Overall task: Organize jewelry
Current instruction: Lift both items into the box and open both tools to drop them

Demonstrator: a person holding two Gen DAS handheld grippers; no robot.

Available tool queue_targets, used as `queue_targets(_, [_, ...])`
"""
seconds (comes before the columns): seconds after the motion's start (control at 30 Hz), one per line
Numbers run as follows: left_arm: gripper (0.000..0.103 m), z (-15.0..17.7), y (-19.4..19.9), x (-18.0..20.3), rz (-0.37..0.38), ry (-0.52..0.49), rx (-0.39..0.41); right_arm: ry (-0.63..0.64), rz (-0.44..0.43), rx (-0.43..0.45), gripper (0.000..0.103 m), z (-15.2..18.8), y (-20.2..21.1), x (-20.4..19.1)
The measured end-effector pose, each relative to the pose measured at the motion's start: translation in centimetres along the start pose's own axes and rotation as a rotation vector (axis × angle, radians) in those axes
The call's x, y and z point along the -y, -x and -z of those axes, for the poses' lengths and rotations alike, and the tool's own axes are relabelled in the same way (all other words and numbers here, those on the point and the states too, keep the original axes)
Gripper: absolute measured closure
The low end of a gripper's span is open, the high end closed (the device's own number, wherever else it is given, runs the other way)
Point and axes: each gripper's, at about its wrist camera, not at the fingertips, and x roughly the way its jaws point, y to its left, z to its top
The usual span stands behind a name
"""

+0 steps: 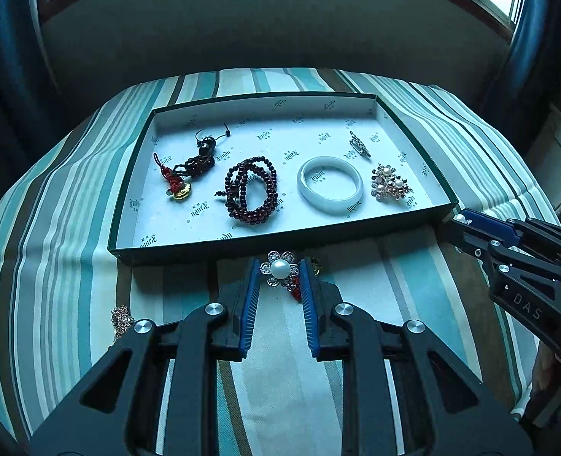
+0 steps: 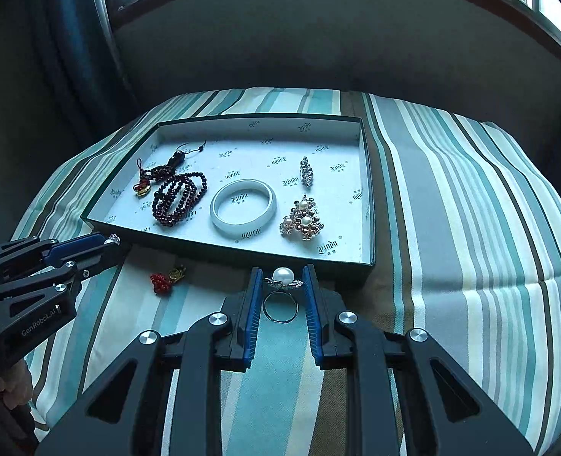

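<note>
Closed on a pearl flower ornament (image 1: 279, 270) between the blue pads of the left gripper (image 1: 281, 266), pinched by its crystal petals. Closed likewise in the right gripper (image 2: 282, 270), on the setting of a pearl ring (image 2: 282, 276), the band hanging free below the pads.

Both held just short of the near wall of the open box (image 2: 219, 252), above the striped bedspread (image 2: 451, 228). Best carried with the grip kept as firm as it is, since both pieces look small and slippery. Lift clear of the dark rim before moving in.

For the ring, aim at the bare floor between the white bangle (image 2: 243, 209) and the pearl cluster brooch (image 2: 304, 220), or nearer the front. For the flower, aim in front of the dark red bead bracelet (image 1: 250, 190). Lower almost to the floor before letting go, to avoid a bounce or roll.

Left for later: a red knot charm (image 2: 164, 279) outside the box.
</note>
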Motion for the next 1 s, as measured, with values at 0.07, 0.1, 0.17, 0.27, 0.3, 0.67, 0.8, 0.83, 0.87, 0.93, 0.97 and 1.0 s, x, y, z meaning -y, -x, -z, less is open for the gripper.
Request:
queue_targets(0.07, [0.082,-1.2,-0.1,-0.3,-0.002,0.001,0.02,0.004,-0.007,0.015,0.081,-1.1,-0.3,-0.3])
queue_targets(0.1, [0.082,-1.8,-0.1,-0.4,-0.006,-0.001,0.031,0.007,-0.008,0.023,0.081,-1.7,-0.4,-0.5])
queue_targets(0.17, [0.082,-3.1,-0.4,-0.7,-0.01,-0.001,0.049,0.015,-0.012,0.04,0.081,-2.9,-0.7,-0.9])
queue_targets(0.27, [0.082,-4.9,-0.8,-0.9,-0.021,-0.005,0.075,0.026,-0.014,0.066,0.081,-4.7,-1.2,-1.3])
queue_targets(0.3, [0.082,-5.5,-1.1,-1.0,-0.027,-0.007,0.083,0.028,-0.013,0.072,0.081,-5.3,-1.5,-1.4])
queue_targets(0.67, [0.082,-10.6,-7.1,-2.5,-0.071,-0.004,0.076,0.031,-0.031,0.078,0.081,-10.4,-7.1,-1.7])
queue_targets(0.8, [0.082,-11.3,-10.0,-3.2,-0.089,0.006,0.037,0.033,-0.032,0.039,0.081,-11.1,-9.9,-1.9])
queue_targets(0.83, [0.082,-11.4,-10.7,-3.4,-0.091,0.01,0.026,0.034,-0.032,0.028,0.081,-11.1,-10.5,-1.9])
queue_targets(0.87, [0.082,-11.4,-11.3,-3.6,-0.091,0.015,0.015,0.036,-0.03,0.019,0.081,-11.2,-11.0,-1.9])
queue_targets(0.93, [0.082,-11.3,-12.2,-3.9,-0.089,0.02,-0.004,0.039,-0.025,0.004,0.081,-11.1,-11.7,-1.9])
queue_targets(0.97, [0.082,-11.3,-12.5,-3.9,-0.09,0.02,-0.011,0.039,-0.023,-0.003,0.081,-11.1,-12.1,-2.0])
queue_targets(1.0, [0.082,-11.3,-12.7,-4.0,-0.092,0.02,-0.015,0.039,-0.021,-0.009,0.081,-11.1,-12.3,-1.9])
